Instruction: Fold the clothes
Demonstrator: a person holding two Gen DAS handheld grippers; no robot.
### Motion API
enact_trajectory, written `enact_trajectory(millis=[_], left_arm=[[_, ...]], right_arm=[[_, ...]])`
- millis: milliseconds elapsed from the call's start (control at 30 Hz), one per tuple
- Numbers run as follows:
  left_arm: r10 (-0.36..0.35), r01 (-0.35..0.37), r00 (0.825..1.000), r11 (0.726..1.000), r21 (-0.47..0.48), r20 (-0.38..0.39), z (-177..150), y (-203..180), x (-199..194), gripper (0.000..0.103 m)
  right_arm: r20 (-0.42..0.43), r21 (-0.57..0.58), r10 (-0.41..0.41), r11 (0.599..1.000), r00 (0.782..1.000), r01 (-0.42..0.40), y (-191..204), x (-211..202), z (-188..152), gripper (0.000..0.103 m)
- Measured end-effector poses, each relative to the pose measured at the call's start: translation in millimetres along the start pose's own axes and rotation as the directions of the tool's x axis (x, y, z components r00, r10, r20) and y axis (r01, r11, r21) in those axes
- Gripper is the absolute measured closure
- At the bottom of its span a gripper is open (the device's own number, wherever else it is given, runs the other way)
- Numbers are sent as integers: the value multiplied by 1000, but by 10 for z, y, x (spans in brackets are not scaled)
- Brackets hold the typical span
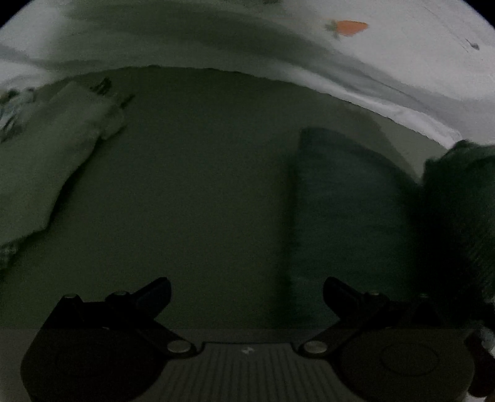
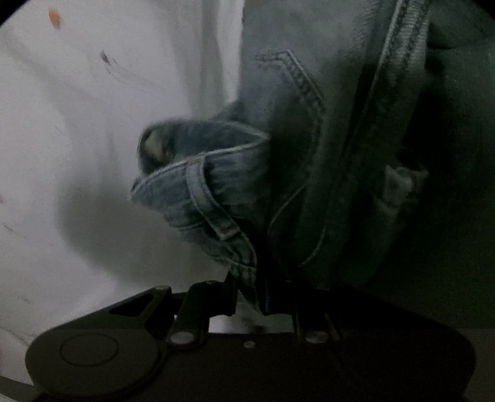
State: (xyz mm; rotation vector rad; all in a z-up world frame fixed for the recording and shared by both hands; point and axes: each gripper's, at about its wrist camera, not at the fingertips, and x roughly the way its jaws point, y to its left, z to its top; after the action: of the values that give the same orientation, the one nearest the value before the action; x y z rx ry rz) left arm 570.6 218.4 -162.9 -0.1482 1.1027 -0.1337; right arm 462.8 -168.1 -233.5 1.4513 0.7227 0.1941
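In the right wrist view, a pair of light blue jeans (image 2: 297, 130) hangs in front of the camera, with a back pocket, a belt loop and the folded waistband (image 2: 201, 185) showing. My right gripper (image 2: 263, 297) is shut on the jeans at the waistband edge. In the left wrist view, my left gripper (image 1: 247, 293) is open and empty, close above a flat dark green cloth (image 1: 191, 185). A darker folded green piece (image 1: 346, 201) lies to its right.
A white sheet with small carrot prints (image 1: 351, 27) covers the surface behind the green cloth. A pale patterned garment (image 1: 52, 145) lies at the left. A dark knitted sleeve (image 1: 464, 198) shows at the right edge. The white sheet (image 2: 77, 139) fills the left of the right wrist view.
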Motion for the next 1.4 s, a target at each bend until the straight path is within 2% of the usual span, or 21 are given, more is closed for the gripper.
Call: enact_trajectory(millis=[200,300,333,400,433,533,633,733,800,933,1000,1033,1100,1200,1233,1300,1367,1400], left_arm=[[-13,14,1000,999,-36,18,-26,124,-31,0],[-13,13,1000,999,-46,8,-58,148,-36,0],[-15,15,1000,999,-51,6,-62,157,-22,0],[-25,25,1000,998,-61,-2,-71,179,6,0],[-31,31,1000,997,-66,-4,-71,186,14,0],[-53,52,999,996,-77,0,-63,208,7,0],[-88,89,996,991,-95,23,-53,245,-41,0],[-121,125,992,984,-127,42,-43,288,-99,0],[-148,155,988,975,-158,53,-32,306,-136,0],[-205,215,976,959,-186,70,11,292,-181,0],[-213,223,974,960,-171,79,36,255,-206,0],[-218,230,972,960,-162,86,47,233,-221,0],[-240,253,965,956,-150,103,75,192,-252,0],[-277,290,954,948,-131,112,132,103,-255,0],[-279,290,955,950,-120,101,150,62,-230,0],[-266,273,961,958,-92,77,172,-39,-150,0],[-256,259,965,964,-64,53,181,-131,-49,0],[-251,253,967,966,-51,38,188,-174,12,0]], right_arm=[[-21,-133,-80,988,997,76,277,93,50,85],[-27,-240,-156,960,987,145,498,143,143,81],[-33,-274,-172,949,985,156,570,158,170,76],[-80,-317,-173,938,982,139,698,237,206,49],[-98,-346,-172,929,980,128,766,255,182,47],[-148,-433,-167,897,975,88,968,299,109,47],[-193,-404,-111,914,975,23,1014,270,156,44],[-166,-432,-139,900,976,55,946,194,122,44],[-137,-437,-149,896,979,75,820,93,-36,44],[-65,-376,-86,925,994,55,706,-86,38,47],[-65,-356,-114,931,991,84,628,0,69,51],[-83,-367,-159,923,984,118,596,68,64,53],[-128,-420,-270,887,954,195,547,244,-6,55],[-139,-528,-330,823,934,212,619,355,-131,55],[-147,-544,-337,813,930,209,669,352,-119,55],[-143,-544,-323,815,936,198,763,289,-51,54],[-81,-582,-313,786,946,210,845,134,46,51],[-37,-609,-319,759,947,231,891,41,101,49]])
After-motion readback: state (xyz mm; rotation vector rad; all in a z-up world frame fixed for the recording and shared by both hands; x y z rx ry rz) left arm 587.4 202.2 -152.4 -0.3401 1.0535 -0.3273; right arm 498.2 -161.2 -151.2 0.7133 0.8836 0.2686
